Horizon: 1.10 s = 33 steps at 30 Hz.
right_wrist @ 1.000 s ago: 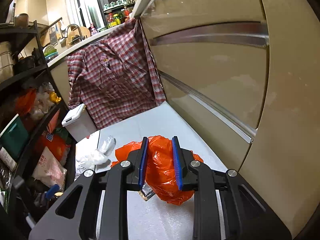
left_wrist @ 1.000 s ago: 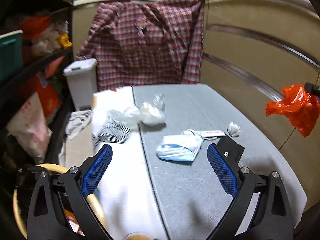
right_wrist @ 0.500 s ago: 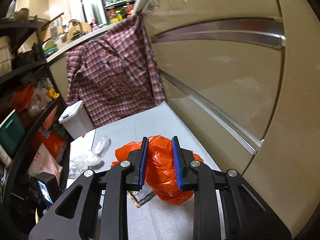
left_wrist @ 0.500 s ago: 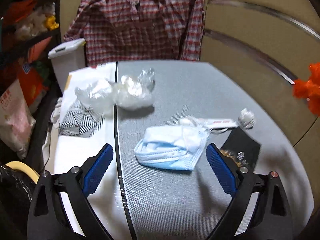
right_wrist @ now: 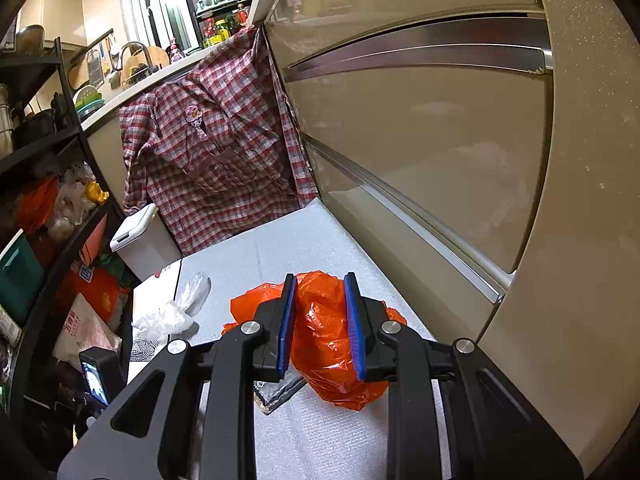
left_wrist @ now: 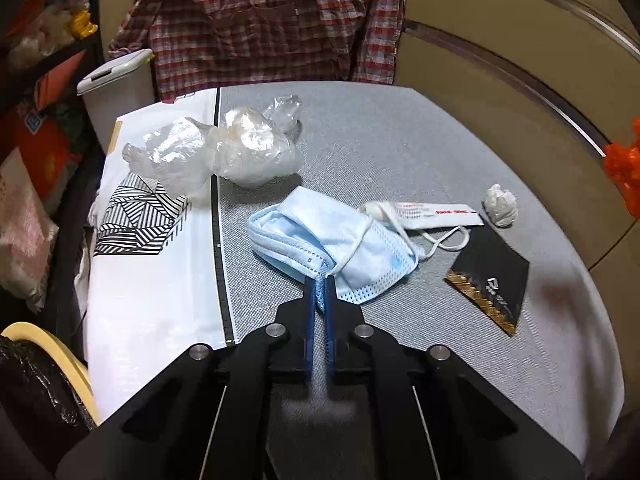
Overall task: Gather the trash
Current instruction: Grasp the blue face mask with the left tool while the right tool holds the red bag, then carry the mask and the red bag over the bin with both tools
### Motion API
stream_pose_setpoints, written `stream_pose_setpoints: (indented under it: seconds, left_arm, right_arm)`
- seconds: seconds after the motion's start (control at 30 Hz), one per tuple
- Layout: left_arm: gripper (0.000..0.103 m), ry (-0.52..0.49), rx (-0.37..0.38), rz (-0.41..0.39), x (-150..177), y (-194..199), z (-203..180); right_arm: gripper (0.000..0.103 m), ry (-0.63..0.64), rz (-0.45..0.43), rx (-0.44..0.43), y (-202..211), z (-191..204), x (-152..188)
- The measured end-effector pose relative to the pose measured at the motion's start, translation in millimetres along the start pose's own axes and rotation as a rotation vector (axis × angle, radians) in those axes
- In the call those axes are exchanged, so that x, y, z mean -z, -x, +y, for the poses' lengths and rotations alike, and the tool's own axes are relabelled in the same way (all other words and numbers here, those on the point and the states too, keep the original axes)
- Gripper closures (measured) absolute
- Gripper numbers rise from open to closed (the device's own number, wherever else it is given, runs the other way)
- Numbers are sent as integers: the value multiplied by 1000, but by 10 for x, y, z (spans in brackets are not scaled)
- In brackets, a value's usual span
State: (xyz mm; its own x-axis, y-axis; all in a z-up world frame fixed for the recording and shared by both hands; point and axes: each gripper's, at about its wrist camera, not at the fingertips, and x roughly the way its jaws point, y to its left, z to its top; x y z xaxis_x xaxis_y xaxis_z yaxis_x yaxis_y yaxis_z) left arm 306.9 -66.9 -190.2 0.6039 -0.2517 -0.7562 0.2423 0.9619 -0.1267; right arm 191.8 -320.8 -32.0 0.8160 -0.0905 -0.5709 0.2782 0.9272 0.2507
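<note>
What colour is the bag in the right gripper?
Orange bag; the right wrist view shows it best.

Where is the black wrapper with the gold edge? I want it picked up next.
In the left wrist view the black wrapper lies flat on the grey table, right of the blue face mask and just below the crumpled tissue ball.

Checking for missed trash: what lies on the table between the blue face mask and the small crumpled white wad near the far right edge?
In the left wrist view, a white sachet with red print lies between the face mask and the wad.
</note>
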Motion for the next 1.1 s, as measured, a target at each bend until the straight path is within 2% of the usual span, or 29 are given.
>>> stream_pose_setpoints:
  seconds: [0.17,0.4,0.77,0.93,1.1]
  left_arm:
    - [101,6,9,-45,-41,296,27]
    - [101,-1,-11,-111,-72,937,41]
    - [101,22,-124,-174,51,1949,263]
    - [101,24,-197,-200,186,2365,419]
    - [101,42,-252,-220,328,2684,598]
  right_arm:
    - [79,-2,-2,-1,31,8,9]
    - [79,-11,-21,-21,176,30,13]
    - [79,21,-20,-113,494,394,188]
    - [79,73,-21,-161,628,697,314]
    - [79,117,14,-239,718,1069,546]
